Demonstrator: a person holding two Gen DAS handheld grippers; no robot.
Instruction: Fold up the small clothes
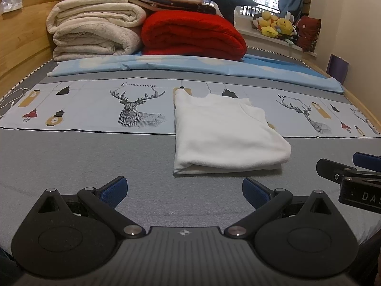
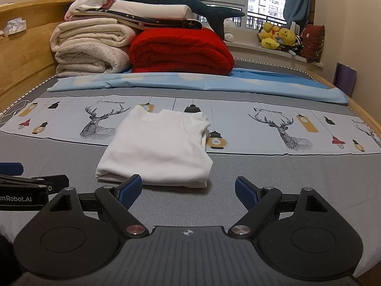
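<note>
A small white garment (image 1: 223, 133) lies folded into a neat rectangle on the bed, across the grey band and the deer-print strip; it also shows in the right wrist view (image 2: 159, 147). My left gripper (image 1: 184, 191) is open and empty, just short of the garment's near edge. My right gripper (image 2: 188, 191) is open and empty, close in front of the garment's near right corner. The right gripper also shows at the right edge of the left wrist view (image 1: 343, 169), and the left gripper at the left edge of the right wrist view (image 2: 31, 178).
The bed sheet (image 1: 83, 162) is grey with a deer-print strip. Behind lie a folded blue sheet (image 1: 190, 68), a red blanket (image 1: 193, 35) and stacked cream blankets (image 1: 95, 31). A wooden headboard (image 1: 21, 38) runs along the left. Plush toys (image 1: 276, 25) sit on the windowsill.
</note>
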